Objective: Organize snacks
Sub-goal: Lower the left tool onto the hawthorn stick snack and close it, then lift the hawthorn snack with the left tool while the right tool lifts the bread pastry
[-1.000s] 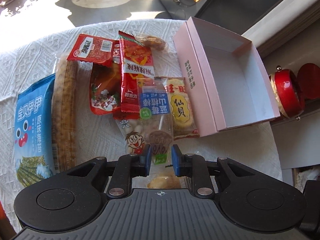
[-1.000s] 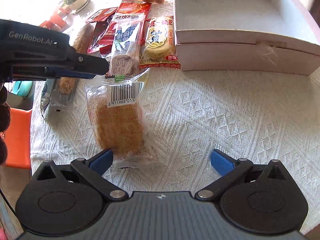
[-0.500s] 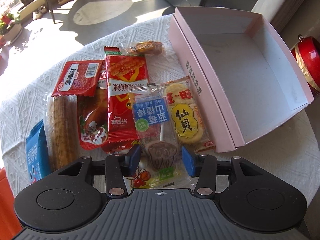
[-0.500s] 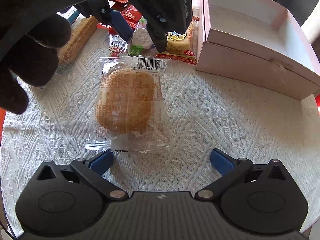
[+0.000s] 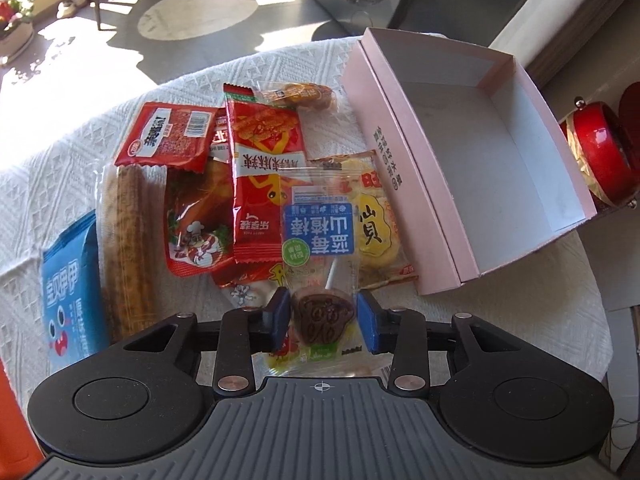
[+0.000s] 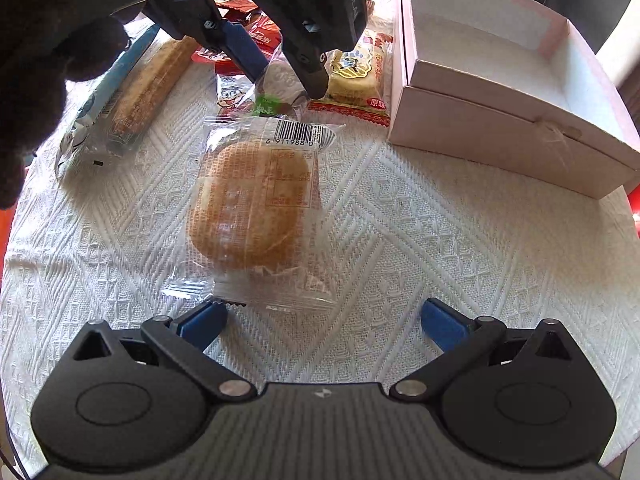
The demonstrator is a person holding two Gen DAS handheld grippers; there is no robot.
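A: Left wrist view, item one: left gripper [image 5: 323, 322], jaws just closing in, half-spread either side of the lollipop packet [image 5: 320, 280]; contact not yet clear.

B: Close squarely on the candy head. Pink box [image 5: 472, 168] lies ahead-right, empty.

A: Item two: right gripper [image 6: 322, 320], wide open, holding nothing; wrapped cake [image 6: 256, 204] just ahead.

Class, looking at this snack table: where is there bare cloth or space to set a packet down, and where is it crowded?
Free: the empty pink box, and the bare cloth between the wrapped cake, the box's front wall and the right gripper. Crowded: the overlapping snack pile left of the box, where the left gripper straddles the lollipop packet.
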